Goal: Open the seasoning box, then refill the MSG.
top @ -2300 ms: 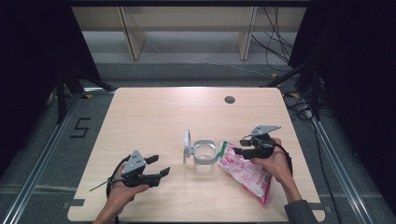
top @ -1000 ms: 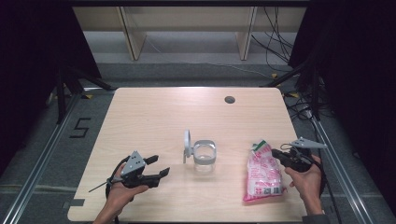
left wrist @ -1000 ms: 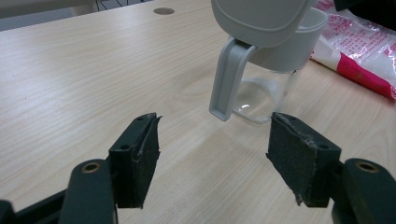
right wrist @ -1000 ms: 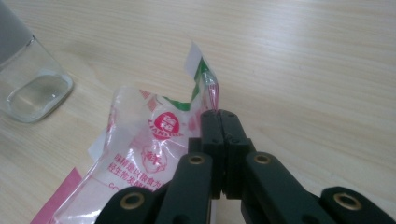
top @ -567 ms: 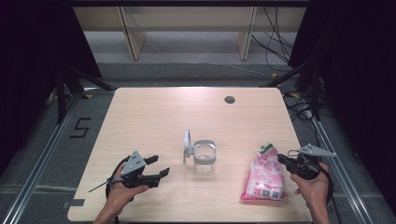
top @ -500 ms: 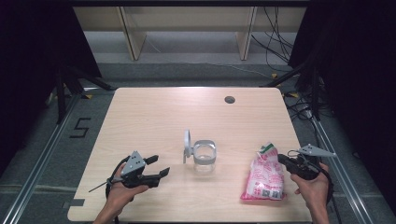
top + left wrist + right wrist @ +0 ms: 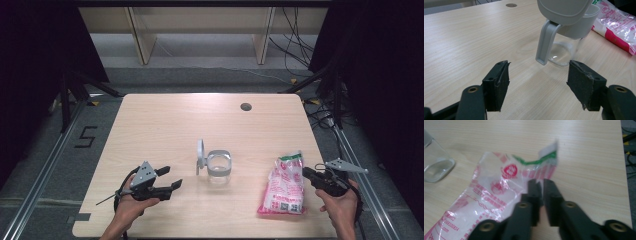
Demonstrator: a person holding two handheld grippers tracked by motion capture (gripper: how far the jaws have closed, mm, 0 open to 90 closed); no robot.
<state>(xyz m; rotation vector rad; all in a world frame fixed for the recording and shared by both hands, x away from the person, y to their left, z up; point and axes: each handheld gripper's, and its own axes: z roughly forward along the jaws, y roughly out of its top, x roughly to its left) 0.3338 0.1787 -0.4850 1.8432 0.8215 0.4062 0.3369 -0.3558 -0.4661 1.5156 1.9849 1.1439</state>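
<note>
Items on the table (image 7: 165, 125): one jar (image 7: 218, 166), one bag (image 7: 285, 186), one dark round disc (image 7: 245, 106). Two grippers are in use, one per hand.

Jar: clear glass, grey collar, one hinged grey lid (image 7: 200, 153) standing open on its left side. It stands upright near the table's middle, toward the near edge. In the left gripper view the jar (image 7: 566, 37) rises just beyond the jaws, with the lid's latch (image 7: 544, 43) hanging down in front of the glass.

Bag: one pink-and-white plastic pouch with a green strip at its top end. It lies flat on the right part of the table, well apart from the jar, long axis running toward the near edge. In the right gripper view the bag (image 7: 499, 195) spreads left of and beyond the jaws, its top corner curling up.

Left gripper (image 7: 167, 179): held low at the near left, pointing right toward the jar. Its two jaws stand wide apart with bare table between them; they grip nothing.

Right gripper (image 7: 309, 174): held at the near right edge, tips just beside the bag's right edge. Its jaws have just been opening; a narrow gap shows between the two pads. The bag's edge lies at the tips, and no pinch on it is visible.

Hands: two, one left (image 7: 131, 206), one right (image 7: 341, 206).
</note>
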